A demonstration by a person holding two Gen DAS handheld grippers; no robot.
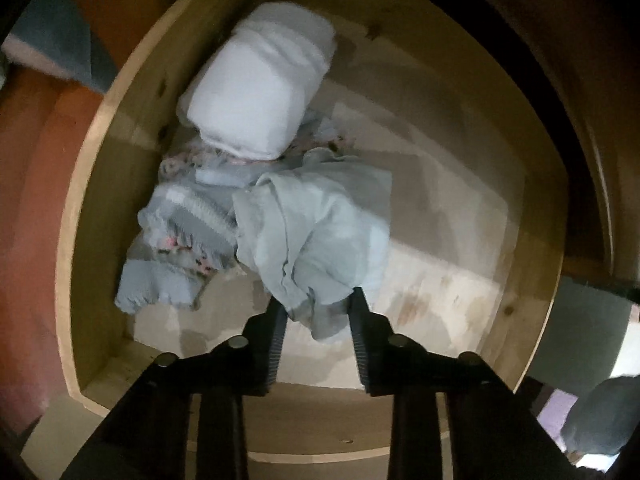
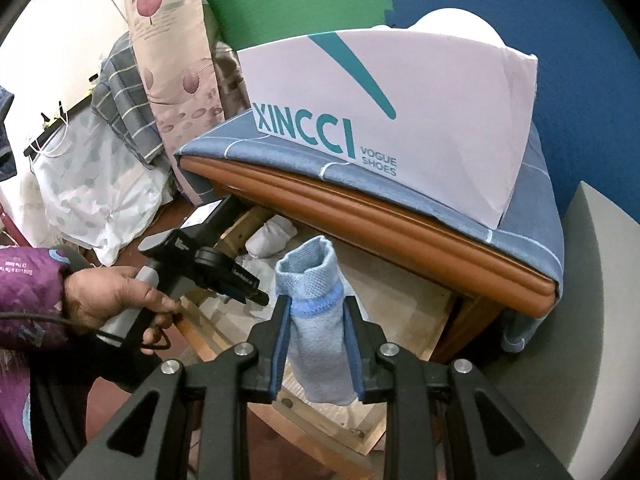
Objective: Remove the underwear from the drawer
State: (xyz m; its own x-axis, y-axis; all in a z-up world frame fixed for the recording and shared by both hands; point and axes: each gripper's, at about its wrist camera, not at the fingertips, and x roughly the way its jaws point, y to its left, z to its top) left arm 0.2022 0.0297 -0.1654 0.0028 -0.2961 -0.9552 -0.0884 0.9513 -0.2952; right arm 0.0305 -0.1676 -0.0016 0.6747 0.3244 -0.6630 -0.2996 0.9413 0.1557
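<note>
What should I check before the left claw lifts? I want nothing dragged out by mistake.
1. Left claw on the pale crumpled garment: ok, pads pinch its lower edge.
2. Only one piece gripped: cannot tell; the patterned pile touches it.
3. White folded bundle apart from the grip: ok.
4. Right claw secure on the light blue garment: ok, cloth clamped between the pads.
5. Drawer open enough: ok, its inside is exposed.
6. Claws apart from each other: ok, seen from the right wrist.
</note>
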